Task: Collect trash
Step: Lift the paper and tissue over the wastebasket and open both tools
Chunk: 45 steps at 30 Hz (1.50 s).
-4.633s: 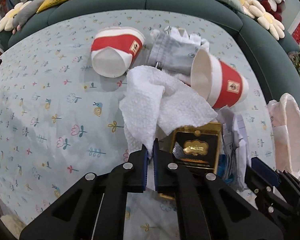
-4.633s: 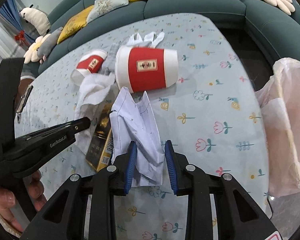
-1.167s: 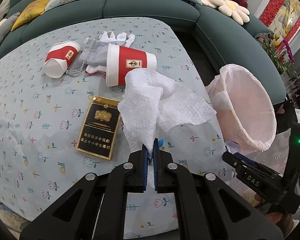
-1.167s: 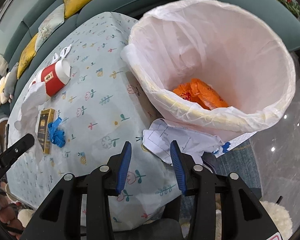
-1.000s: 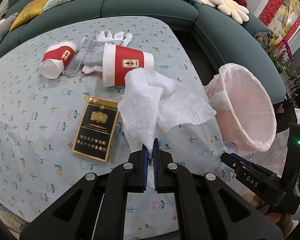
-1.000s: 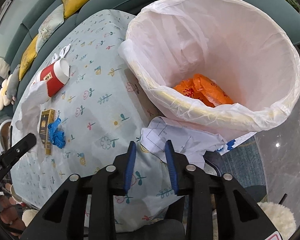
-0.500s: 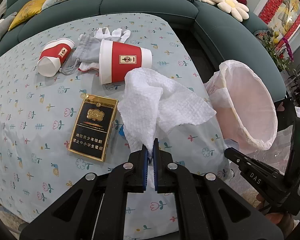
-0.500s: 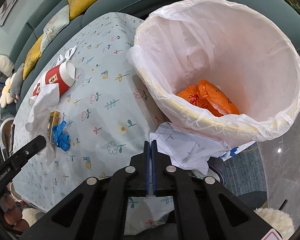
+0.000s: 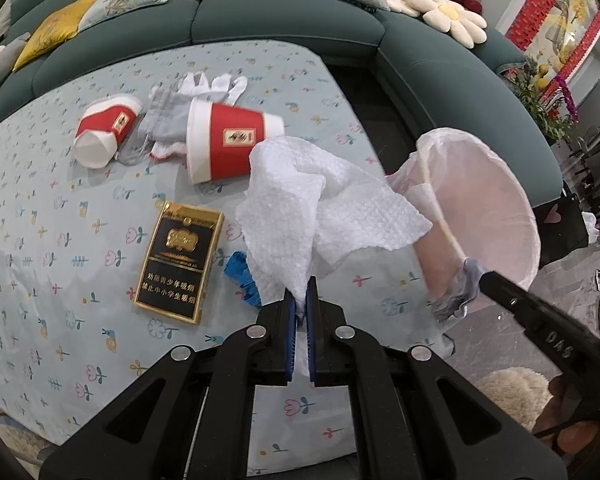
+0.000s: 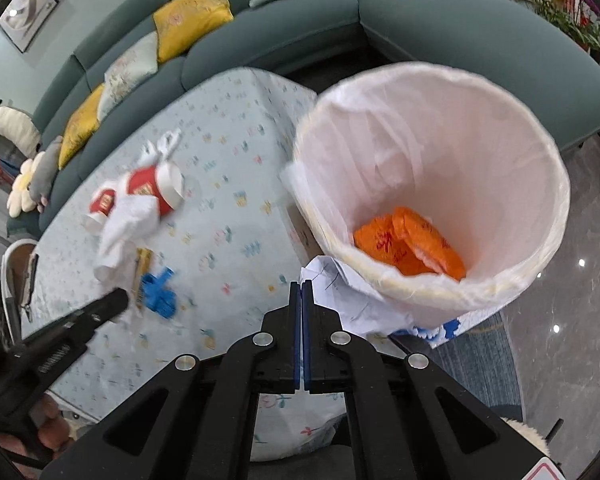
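We hold a crumpled white paper towel (image 9: 324,216) pinched by its lower corner in our left claw (image 9: 300,312), whose blades are pressed together on it, so the towel fans up and out in front of the camera above the table (image 9: 60,280). The relation that matters for us is towel to bin: the lined trash bin (image 9: 488,208) stands off the table's right edge, to the right of and a little beyond the left claw, its mouth tilted toward us, so we judge the next move to be a carry rightward over the rim. Our right claw (image 10: 301,300) is fully closed with nothing visibly between its blades; it sits nearer the bin, just beside the near rim (image 10: 420,284), where a sheet of printed paper (image 10: 348,292) hangs outside, under the rim. The right view lets us look down into the bin and see orange wrapping (image 10: 412,248) at the bottom; the left view hides that. The left view, in turn, shows what remains on the table: two red paper cups (image 9: 228,140), a dark and gold box (image 9: 180,260) and a blue scrap (image 9: 240,276) partly behind the towel.
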### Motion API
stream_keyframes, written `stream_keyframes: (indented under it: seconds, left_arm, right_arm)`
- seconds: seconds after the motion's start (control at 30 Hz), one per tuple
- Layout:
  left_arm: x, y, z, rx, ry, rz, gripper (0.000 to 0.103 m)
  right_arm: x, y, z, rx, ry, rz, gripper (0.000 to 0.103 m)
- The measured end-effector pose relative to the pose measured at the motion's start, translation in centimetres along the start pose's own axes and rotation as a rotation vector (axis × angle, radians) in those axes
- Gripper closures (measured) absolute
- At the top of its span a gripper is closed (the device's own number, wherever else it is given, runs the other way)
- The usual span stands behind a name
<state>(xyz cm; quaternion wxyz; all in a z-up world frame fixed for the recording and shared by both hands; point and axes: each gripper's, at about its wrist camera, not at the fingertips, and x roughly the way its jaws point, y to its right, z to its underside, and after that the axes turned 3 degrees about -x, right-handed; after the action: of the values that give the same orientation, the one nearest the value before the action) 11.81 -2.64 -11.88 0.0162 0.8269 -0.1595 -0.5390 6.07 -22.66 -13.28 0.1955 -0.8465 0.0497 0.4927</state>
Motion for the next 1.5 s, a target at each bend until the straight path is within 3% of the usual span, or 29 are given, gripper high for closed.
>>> stream_keyframes:
  seconds: [0.33,0.53,0.9,0.93,1.0,1.03,1.23,1.5]
  left_arm:
    - [-2.0,4.7,-1.4,0.098,0.056,0.048,0.099]
    - [-2.1,9.3,-2.6,0.195,0.079,0.091,0.099]
    - [0.6,15.0,-4.4,0.228,0.011,0.169,0.097]
    - [0.9,15.1,-4.5,0.215,0.001,0.178,0.096]
    - [1.2,15.3,-4.8,0.200,-0.009,0.181,0.076]
    - [1.1,15.3,-4.8,0.194,-0.003,0.179,0.071]
    - [0.7,14.7,-4.7,0.184,0.011,0.174,0.068]
    - [-0.9,10.6,-4.2,0.094,0.056,0.117,0.045]
  right_arm:
    - [-5.6,0.0,-3.6,-0.003,0.147,-0.039,0.102]
    - [-7.6,1.4,-5.8,-0.003,0.210,-0.014,0.102]
    - [-8.2,5.7,-8.3,0.033,0.237,0.081,0.099]
    - [-8.1,6.0,-8.3,0.040,0.239,0.094,0.098]
    - [-8.2,6.4,-8.2,0.053,0.240,0.106,0.092]
    - [-8.2,6.7,-8.1,0.061,0.240,0.103,0.090]
    - [-8.7,6.9,-7.6,0.079,0.257,0.119,0.068]
    - [-9.2,3.9,-7.3,0.033,0.267,0.111,0.054]
